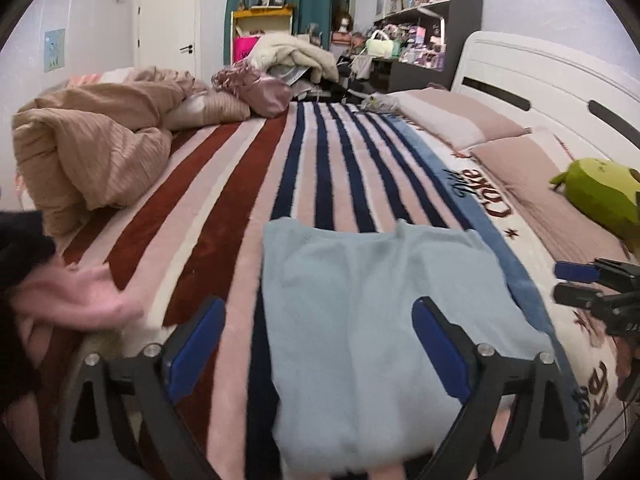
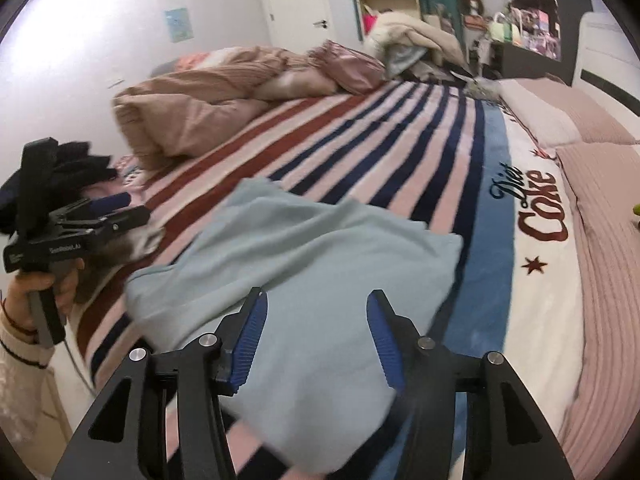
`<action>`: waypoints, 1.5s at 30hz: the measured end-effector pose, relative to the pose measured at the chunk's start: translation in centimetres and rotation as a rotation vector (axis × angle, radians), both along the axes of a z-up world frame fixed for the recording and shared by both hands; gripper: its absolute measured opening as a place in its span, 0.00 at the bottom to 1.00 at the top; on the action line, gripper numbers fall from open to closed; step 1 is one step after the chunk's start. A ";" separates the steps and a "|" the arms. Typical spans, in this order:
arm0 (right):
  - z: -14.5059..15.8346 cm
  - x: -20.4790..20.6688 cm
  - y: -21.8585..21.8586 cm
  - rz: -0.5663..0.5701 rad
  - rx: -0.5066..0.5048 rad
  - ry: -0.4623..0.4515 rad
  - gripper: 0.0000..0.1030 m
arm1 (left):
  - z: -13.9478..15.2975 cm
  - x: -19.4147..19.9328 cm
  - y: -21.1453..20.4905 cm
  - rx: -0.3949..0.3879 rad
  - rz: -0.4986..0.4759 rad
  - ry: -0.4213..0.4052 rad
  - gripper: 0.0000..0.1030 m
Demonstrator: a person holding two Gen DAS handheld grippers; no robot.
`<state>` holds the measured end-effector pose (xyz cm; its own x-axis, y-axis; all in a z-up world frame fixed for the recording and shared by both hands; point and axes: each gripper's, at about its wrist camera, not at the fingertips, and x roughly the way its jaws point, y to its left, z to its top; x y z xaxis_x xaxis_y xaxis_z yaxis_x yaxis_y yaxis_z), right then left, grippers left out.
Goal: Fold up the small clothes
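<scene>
A light blue garment (image 1: 360,320) lies flat on the striped blanket (image 1: 240,184); it also shows in the right wrist view (image 2: 312,264). My left gripper (image 1: 318,314) is open above the garment's near part, holding nothing. My right gripper (image 2: 316,308) is open just above the garment's near edge, holding nothing. The right gripper (image 1: 580,284) shows at the right edge of the left wrist view. The left gripper (image 2: 120,208) shows at the left of the right wrist view, held in a hand.
A bunched tan duvet (image 1: 88,148) lies at the far left of the bed. Pillows (image 1: 460,120) and a white headboard (image 1: 540,76) are on the right, with a green plush toy (image 1: 600,196). Pink and black clothes (image 1: 60,292) lie at the left edge. Cluttered shelves stand beyond.
</scene>
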<state>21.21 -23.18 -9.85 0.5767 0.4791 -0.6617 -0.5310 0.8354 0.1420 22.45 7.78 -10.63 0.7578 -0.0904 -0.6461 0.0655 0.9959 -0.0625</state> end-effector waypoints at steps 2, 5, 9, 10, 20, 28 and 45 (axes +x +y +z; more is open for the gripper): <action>-0.2 -1.6 0.7 0.016 -0.004 -0.015 0.47 | 0.1 -1.9 -0.5 -0.002 0.001 -0.009 0.94; -1.1 -3.3 1.4 0.030 -0.009 -0.018 0.47 | -0.5 -4.9 -0.7 -0.058 0.000 -0.012 0.97; -3.6 -4.4 3.1 0.076 -0.015 0.027 0.19 | -2.7 -7.5 -0.1 -0.200 -0.001 0.046 0.97; -4.1 -4.6 3.4 0.084 -0.013 0.036 0.13 | -3.8 -8.2 0.3 -0.249 0.010 0.070 0.97; -7.9 -4.1 6.3 0.139 -0.006 0.113 0.11 | -10.9 -8.3 0.2 -0.520 -0.001 0.214 0.97; -10.2 -3.8 5.7 0.141 -0.016 0.156 0.08 | -12.4 -2.1 0.8 -0.554 0.123 0.182 0.60; -5.2 -5.5 -11.0 -0.122 0.177 0.053 0.14 | -6.1 -0.8 -20.5 0.096 -0.444 0.059 0.23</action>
<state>15.75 -34.16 -15.10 0.6045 0.5191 -0.6042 -0.4155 0.8526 0.3169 21.62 -12.67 -16.70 0.6209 -0.3357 -0.7084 0.4867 0.8735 0.0126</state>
